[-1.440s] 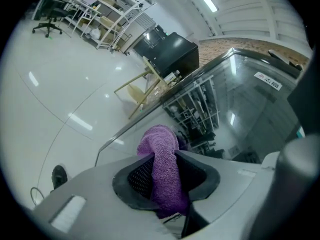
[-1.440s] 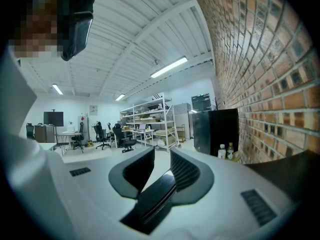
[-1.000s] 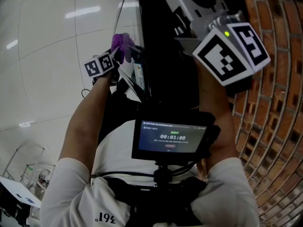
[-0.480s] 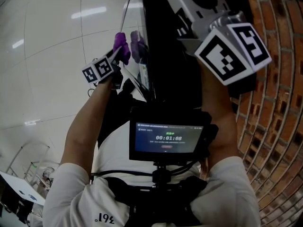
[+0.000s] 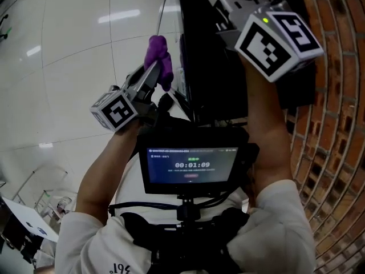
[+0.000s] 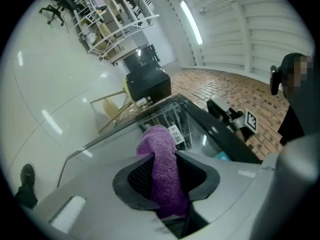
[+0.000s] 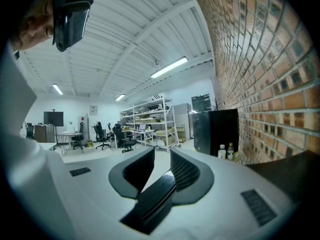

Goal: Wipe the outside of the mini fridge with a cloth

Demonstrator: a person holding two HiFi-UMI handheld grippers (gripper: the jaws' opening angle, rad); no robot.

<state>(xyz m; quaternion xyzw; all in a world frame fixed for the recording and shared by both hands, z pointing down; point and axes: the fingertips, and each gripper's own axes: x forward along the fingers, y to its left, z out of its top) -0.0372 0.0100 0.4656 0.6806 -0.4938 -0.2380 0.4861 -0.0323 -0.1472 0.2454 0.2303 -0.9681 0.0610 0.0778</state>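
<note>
- The wiping step is in hand. The left gripper point(image 6: 165, 156) carries the purple cloth point(image 5: 160, 56) at the left side face of the mini fridge point(image 5: 211, 56), high up near its top edge.
- A purple reflection shows in the fridge's glossy face right beside the cloth. The cloth is therefore very close to that face, but I cannot tell whether it actually presses on it.
- The left fingers point(image 6: 136, 176) are clenched on the cloth. They are partly apart because the folded towelling fills the gap between them. The free end of the cloth stands up past the tips, toward the fridge's glass door.
- The right gripper point(image 7: 161, 156) is held above the fridge's top, on the side nearer the brick wall point(image 5: 331, 107). Its fingers point(image 7: 137, 171) stand a little apart and released, with nothing between them and touching nothing.
- The next move, as I judge it, calls for laying the loose end of the cloth flat against the fridge's side and drawing it along with steady pressure.
- The bare finger tips should stay off the glass, so that only the cloth rubs the surface.
- The grip on the cloth looks deep enough to survive a drag without the cloth slipping out.
</note>
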